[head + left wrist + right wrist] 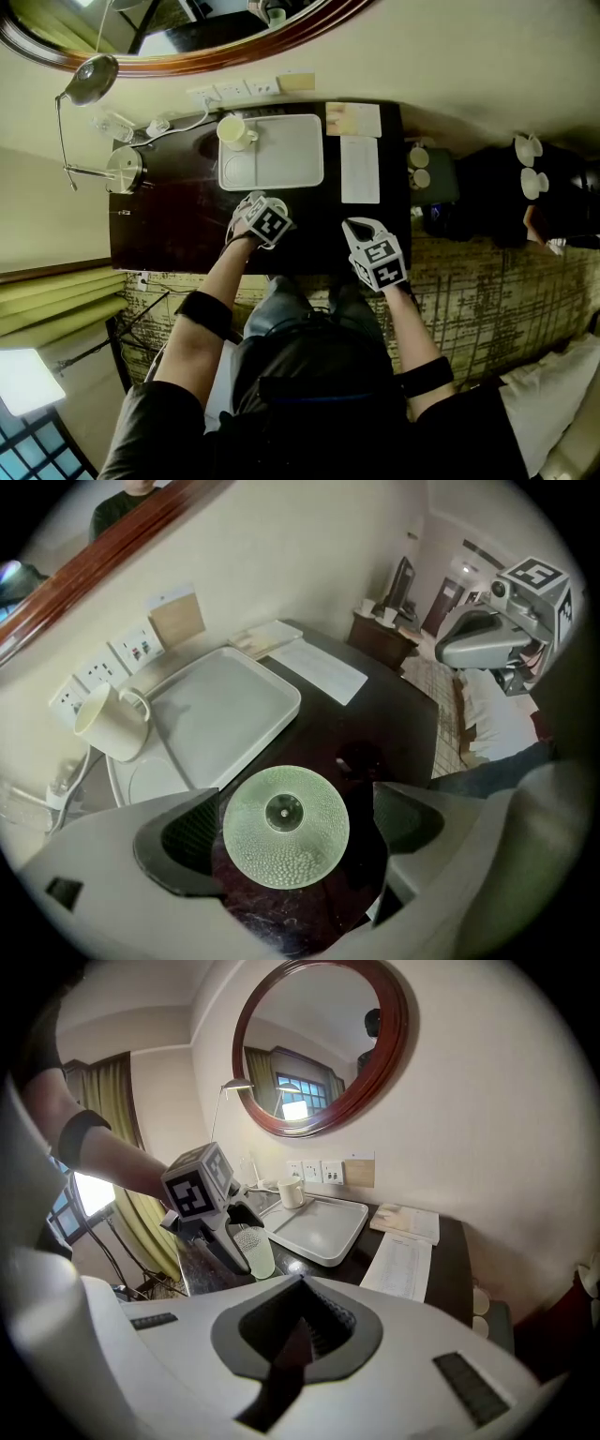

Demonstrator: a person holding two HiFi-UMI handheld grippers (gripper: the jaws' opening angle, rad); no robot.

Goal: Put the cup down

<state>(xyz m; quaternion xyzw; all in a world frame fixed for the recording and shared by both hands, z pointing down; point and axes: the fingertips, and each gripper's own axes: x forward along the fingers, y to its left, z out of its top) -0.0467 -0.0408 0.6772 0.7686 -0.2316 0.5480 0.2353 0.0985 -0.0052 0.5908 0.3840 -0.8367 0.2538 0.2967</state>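
Note:
A pale green textured glass cup (286,827) stands upright on the dark tabletop (394,724), just in front of the white tray (225,705). My left gripper (292,829) points down over it, open, one finger on each side of the cup and small gaps at both pads. The right gripper view shows the same cup (255,1249) between the left gripper's fingers (230,1241). In the head view the left gripper (255,204) hides the cup. My right gripper (295,1335) is shut and empty, held near the table's front edge (361,228).
A white mug (234,131) sits at the tray's (281,155) far left corner. Papers (360,169) lie right of the tray. A desk lamp (94,80) and a round metal item (124,169) stand at the left. Wall sockets and a round mirror (323,1044) are behind.

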